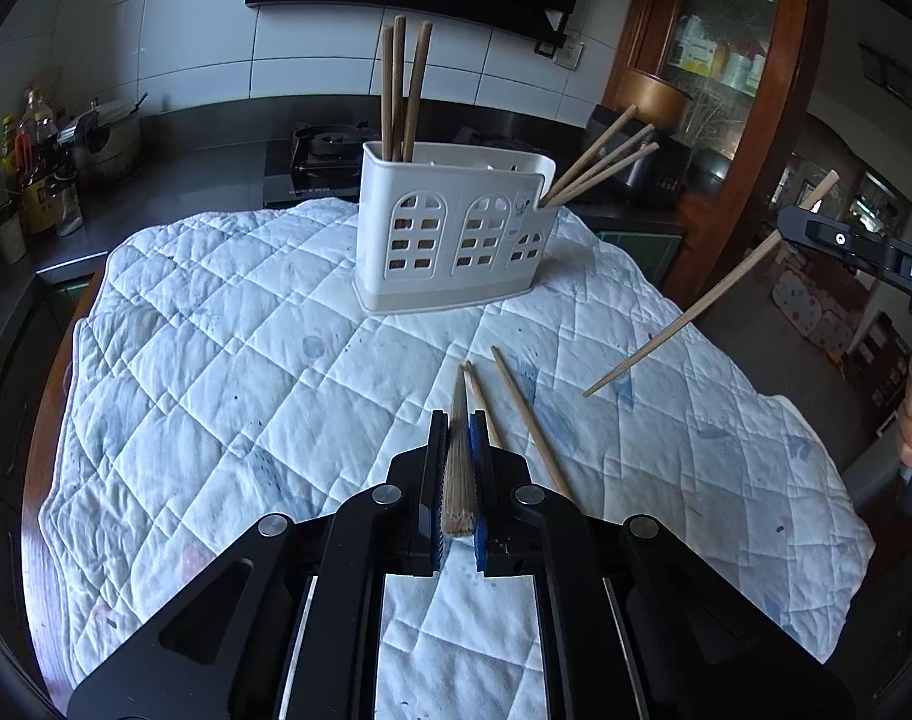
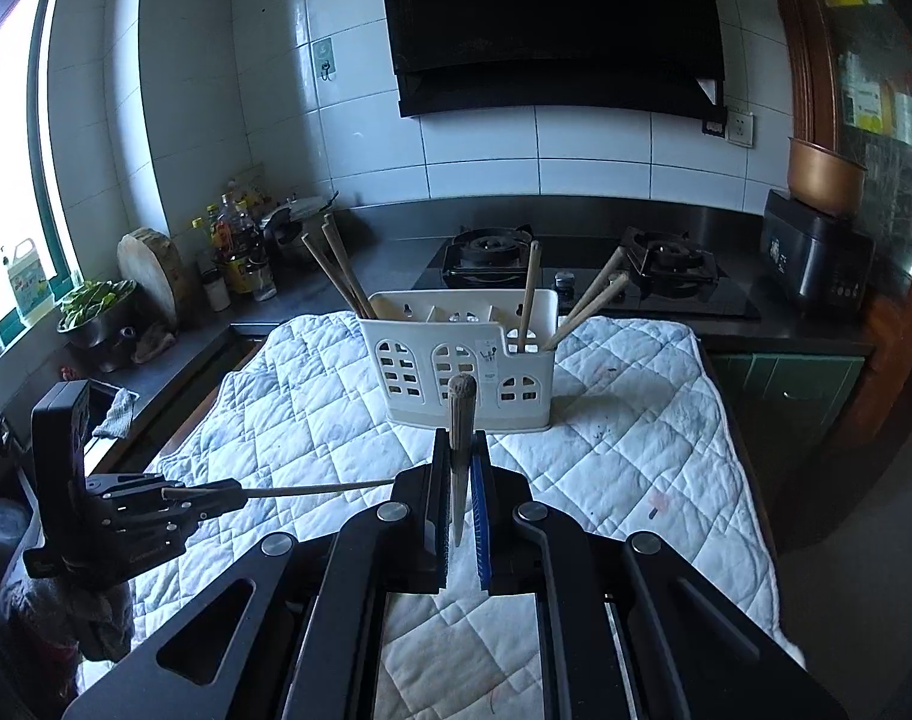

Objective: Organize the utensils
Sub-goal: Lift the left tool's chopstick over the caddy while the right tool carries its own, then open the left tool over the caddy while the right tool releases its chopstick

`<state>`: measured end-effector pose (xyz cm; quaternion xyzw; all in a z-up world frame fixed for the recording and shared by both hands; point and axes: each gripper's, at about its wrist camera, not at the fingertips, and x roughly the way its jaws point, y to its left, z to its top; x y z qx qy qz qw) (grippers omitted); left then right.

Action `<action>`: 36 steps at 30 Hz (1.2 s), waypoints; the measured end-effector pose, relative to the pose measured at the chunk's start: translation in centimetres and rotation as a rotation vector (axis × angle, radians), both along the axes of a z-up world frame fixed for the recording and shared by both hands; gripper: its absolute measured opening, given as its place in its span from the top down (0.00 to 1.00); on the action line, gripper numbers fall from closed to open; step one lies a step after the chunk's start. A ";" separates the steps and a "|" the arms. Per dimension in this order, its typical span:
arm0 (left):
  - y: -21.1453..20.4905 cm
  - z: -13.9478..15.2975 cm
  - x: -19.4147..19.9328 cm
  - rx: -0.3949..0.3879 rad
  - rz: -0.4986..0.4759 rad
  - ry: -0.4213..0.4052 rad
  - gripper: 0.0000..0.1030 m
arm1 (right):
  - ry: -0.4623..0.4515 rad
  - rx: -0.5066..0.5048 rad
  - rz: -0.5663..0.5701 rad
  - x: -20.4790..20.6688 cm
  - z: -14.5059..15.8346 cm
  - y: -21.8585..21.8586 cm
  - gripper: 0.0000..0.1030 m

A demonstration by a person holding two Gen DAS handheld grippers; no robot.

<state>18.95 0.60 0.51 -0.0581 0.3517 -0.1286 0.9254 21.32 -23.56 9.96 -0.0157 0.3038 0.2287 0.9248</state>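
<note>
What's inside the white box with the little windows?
The box has chopsticks sticking out: three in its left end and three leaning out of the right end. The middle looks empty from here. The walls hide the chopsticks' bottoms.

Behind my table's quilted white cloth (image 2: 636, 420) a dark counter carries a gas hob (image 2: 576, 264) at centre frame. At middle left I see bottles (image 2: 234, 246), a round wooden board (image 2: 150, 276) and a steel bowl of greens (image 2: 93, 306). A black range hood (image 2: 552, 30) hangs at top centre, and a copper pot (image 2: 825, 174) sits on a black appliance (image 2: 816, 258) at middle right.
</note>
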 end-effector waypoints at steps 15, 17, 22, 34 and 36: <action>-1.7 7.6 4.9 0.079 -0.092 -0.072 0.94 | -0.068 -0.036 0.017 6.8 7.9 2.1 0.94; -2.1 8.9 5.4 0.090 -0.100 -0.096 0.95 | -0.087 -0.043 0.015 7.5 8.8 2.5 0.94; -2.6 13.2 6.6 0.091 -0.097 -0.179 0.95 | -0.121 -0.056 -0.016 9.8 10.5 2.9 0.94; -3.0 18.7 11.2 0.138 0.041 -0.346 0.95 | -0.083 -0.098 -0.078 14.9 8.8 3.3 0.94; -3.0 18.1 12.3 0.139 0.058 -0.329 0.95 | -0.069 -0.107 -0.080 15.5 8.0 3.3 0.94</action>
